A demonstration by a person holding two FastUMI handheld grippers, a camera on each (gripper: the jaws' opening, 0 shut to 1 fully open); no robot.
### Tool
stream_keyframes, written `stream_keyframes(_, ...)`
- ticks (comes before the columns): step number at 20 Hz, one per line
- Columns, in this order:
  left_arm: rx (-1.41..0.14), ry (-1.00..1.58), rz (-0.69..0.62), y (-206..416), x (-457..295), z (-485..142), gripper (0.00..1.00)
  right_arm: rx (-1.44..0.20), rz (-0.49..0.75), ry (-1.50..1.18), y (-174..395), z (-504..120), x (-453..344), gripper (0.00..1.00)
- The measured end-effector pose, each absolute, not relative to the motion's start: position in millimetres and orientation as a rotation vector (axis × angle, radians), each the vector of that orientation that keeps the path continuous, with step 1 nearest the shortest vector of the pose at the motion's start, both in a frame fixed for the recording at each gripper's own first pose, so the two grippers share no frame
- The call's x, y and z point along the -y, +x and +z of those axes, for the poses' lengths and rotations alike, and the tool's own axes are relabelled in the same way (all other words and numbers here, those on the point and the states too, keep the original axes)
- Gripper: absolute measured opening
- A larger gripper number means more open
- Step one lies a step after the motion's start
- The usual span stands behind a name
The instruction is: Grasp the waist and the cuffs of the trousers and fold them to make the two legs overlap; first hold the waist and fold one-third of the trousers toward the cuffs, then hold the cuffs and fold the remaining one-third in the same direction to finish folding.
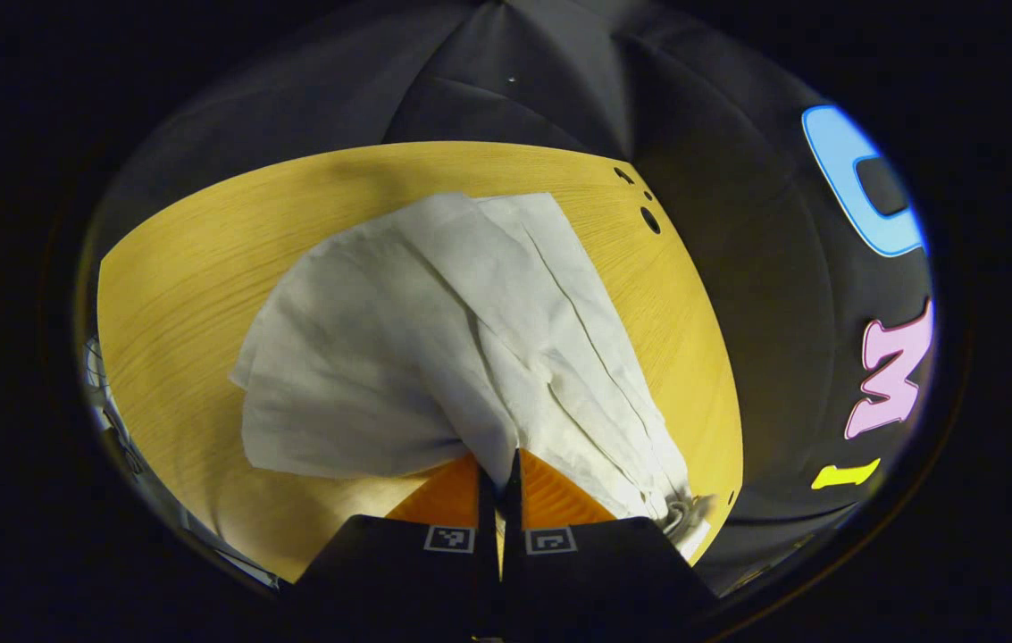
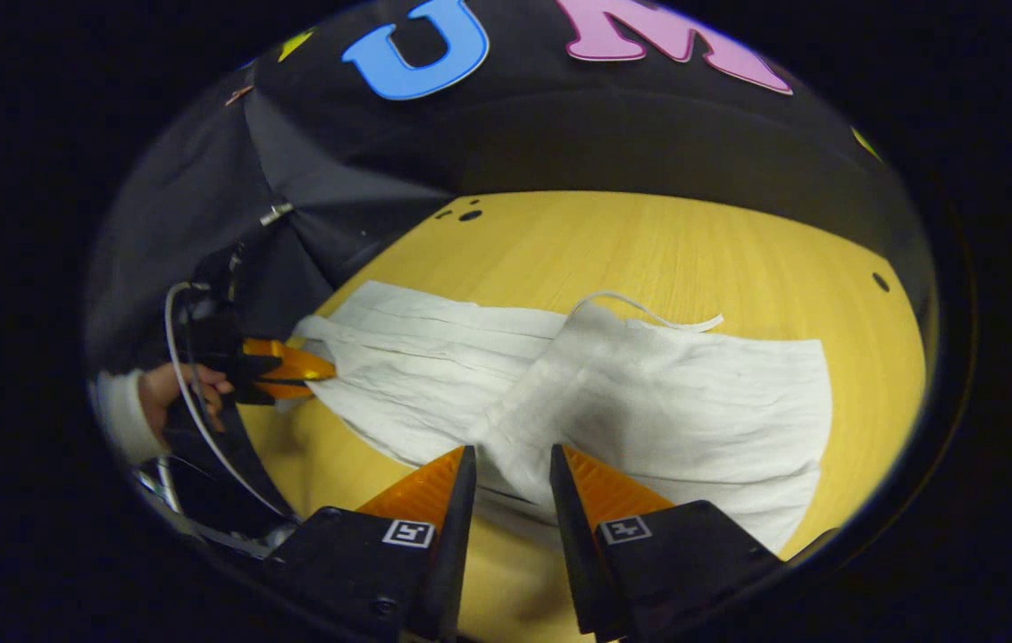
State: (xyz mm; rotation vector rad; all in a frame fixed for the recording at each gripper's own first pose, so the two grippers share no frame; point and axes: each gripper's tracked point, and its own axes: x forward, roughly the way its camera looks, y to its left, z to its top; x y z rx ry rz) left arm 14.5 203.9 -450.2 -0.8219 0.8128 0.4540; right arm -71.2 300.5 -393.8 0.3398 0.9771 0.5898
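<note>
White trousers [image 1: 363, 357] lie crumpled on the yellow wooden table [image 1: 175, 295]. My left gripper [image 1: 498, 460] is shut on a fold of the cloth, which rises to its tips. In the right gripper view the trousers [image 2: 693, 402] stretch across the table [image 2: 648, 241], with a white drawstring [image 2: 648, 314] at their far edge. My right gripper [image 2: 510, 460] pinches a raised ridge of the cloth at the near edge, the jaws a little apart around the bunch. Farther left, the left gripper [image 2: 309, 371] grips the narrow end of the trousers, held by a hand [image 2: 175, 393].
The table has small round holes [image 1: 650, 220] near its far corner and another hole [image 2: 879, 282] at the right. The black booth wall [image 2: 363, 179] stands close behind the table. A white cable [image 2: 193, 402] hangs by the hand.
</note>
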Motion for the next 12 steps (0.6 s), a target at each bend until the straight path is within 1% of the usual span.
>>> stream_keyframes(1,-0.797,-0.831,0.454,16.2,-203.9,-448.8,0.07,-0.967,0.571,0.411,-67.0,-385.9,-299.6,0.58)
stream_keyframes(2,-0.778,-0.839,0.451,18.9,-204.7,-446.1,0.06,-0.961,0.538,0.452,-63.4,-383.8,-287.9,0.6)
stream_keyframes(4,-0.742,-0.845,0.442,22.8,-203.7,-440.0,0.06,-0.95,0.467,0.488,-59.9,-379.5,-257.4,0.6)
stream_keyframes(5,-0.721,-0.846,0.441,25.2,-203.7,-435.1,0.06,-0.947,0.429,0.495,-58.3,-380.3,-240.0,0.51)
stream_keyframes(6,-0.704,-0.843,0.441,28.6,-202.6,-431.3,0.07,-0.948,0.394,0.502,-61.2,-380.4,-222.1,0.6)
stream_keyframes(9,-0.648,-0.801,0.411,38.5,-195.7,-411.0,0.07,-0.943,0.302,0.546,-68.8,-376.2,-174.8,0.6)
stream_keyframes(12,-0.576,-0.742,0.341,64.2,-174.3,-382.0,0.07,-0.941,0.234,0.544,-81.7,-370.2,-132.4,0.6)
